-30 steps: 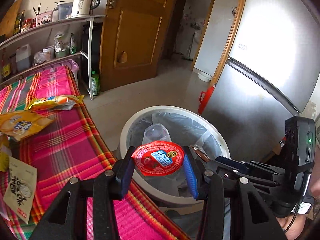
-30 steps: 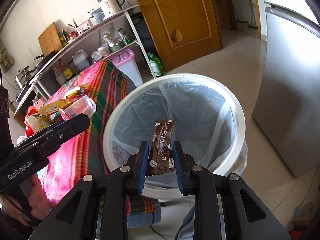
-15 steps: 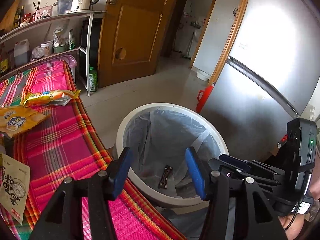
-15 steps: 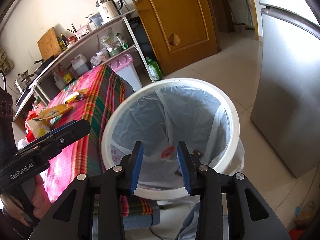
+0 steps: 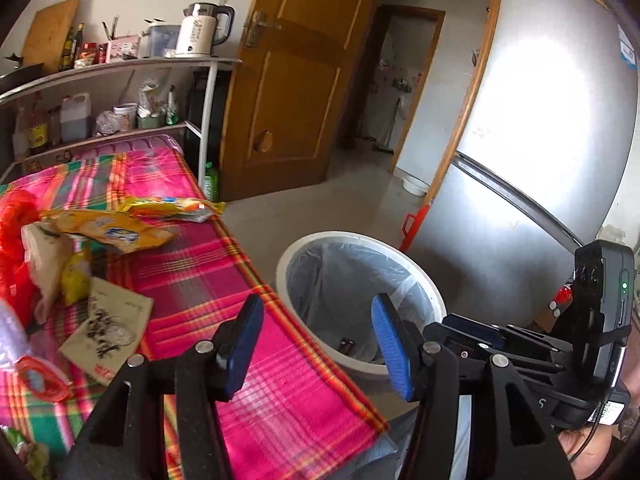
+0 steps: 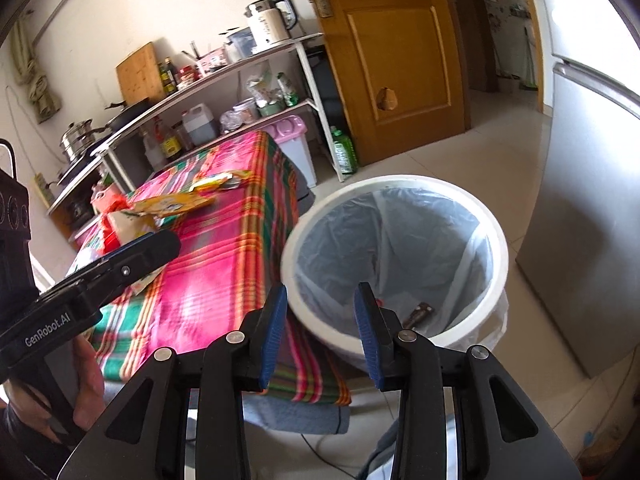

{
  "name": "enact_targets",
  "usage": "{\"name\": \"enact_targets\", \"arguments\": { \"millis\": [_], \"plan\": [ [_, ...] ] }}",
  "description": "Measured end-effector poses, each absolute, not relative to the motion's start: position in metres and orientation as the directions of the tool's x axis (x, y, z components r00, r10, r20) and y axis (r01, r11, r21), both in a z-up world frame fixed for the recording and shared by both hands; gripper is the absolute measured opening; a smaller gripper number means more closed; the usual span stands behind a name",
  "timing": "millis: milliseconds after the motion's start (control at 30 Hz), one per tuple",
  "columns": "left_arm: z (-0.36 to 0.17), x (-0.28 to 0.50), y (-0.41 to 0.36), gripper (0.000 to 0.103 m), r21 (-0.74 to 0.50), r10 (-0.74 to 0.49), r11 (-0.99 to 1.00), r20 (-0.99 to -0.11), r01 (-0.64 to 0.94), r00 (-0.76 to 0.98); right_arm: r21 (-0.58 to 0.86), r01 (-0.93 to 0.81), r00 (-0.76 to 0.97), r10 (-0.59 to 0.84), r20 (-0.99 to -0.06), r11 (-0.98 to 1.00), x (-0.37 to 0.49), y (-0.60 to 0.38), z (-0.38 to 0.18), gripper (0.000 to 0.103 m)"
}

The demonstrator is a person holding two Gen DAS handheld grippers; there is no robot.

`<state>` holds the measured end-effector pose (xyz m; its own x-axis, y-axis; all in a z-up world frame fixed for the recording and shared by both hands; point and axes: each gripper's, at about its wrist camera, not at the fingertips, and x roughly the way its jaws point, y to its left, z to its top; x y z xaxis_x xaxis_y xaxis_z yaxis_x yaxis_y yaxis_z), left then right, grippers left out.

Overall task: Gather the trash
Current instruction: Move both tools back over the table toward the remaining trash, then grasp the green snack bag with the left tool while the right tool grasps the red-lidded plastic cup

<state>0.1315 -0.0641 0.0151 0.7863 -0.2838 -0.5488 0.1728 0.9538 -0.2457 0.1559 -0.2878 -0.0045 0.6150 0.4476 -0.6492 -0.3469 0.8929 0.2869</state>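
Note:
A white trash bin [image 5: 430, 288] with a clear liner stands on the floor beside the table; it also shows in the right wrist view [image 6: 498, 240]. A brown wrapper [image 6: 418, 314] lies at its bottom. My left gripper [image 5: 316, 344] is open and empty above the table's edge, next to the bin. My right gripper [image 6: 320, 330] is open and empty over the bin's near rim. On the plaid tablecloth [image 5: 192, 276] lie yellow snack bags [image 5: 116, 232], a beige packet [image 5: 106, 330], a red-lidded cup [image 5: 40, 376] and a red bag [image 5: 12, 232].
A silver fridge [image 5: 540, 140] stands right of the bin. A wooden door [image 5: 288, 92] and shelves [image 5: 120, 68] with a kettle stand behind. A pink bin [image 6: 292, 148] and a green bottle [image 6: 344, 152] sit by the table's far end.
Both grippers opened and dropped the red-lidded cup and the brown wrapper into the bin. Both then pulled back and swung left toward the table.

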Motion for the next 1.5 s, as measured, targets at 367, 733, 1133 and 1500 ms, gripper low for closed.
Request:
{"name": "enact_targets", "arguments": {
  "millis": [367, 733, 1133, 1500],
  "plan": [
    [0.021, 0.083, -0.016, 0.059, -0.198, -0.151, 0.979, -0.518, 0.054, 0.842, 0.231, -0.486, 0.592, 0.512, -0.622, 0.843, 0.124, -0.234, 0.014, 0.036],
    [0.008, 0.040, 0.038, 0.063, -0.176, -0.010, 0.979, -0.533, -0.100, 0.846, 0.223, -0.576, 0.536, 0.569, -0.623, 0.786, 0.109, -0.197, 0.010, 0.036],
    [-0.011, 0.016, 0.079, 0.074, -0.142, 0.125, 0.960, -0.556, -0.242, 0.822, 0.217, -0.632, 0.490, 0.601, -0.632, 0.744, 0.110, -0.168, 0.004, 0.037],
    [-0.034, 0.012, 0.102, 0.076, -0.127, 0.160, 0.947, -0.610, -0.294, 0.776, 0.206, -0.668, 0.456, 0.613, -0.645, 0.715, 0.113, -0.140, -0.001, 0.045]
  ]
}}
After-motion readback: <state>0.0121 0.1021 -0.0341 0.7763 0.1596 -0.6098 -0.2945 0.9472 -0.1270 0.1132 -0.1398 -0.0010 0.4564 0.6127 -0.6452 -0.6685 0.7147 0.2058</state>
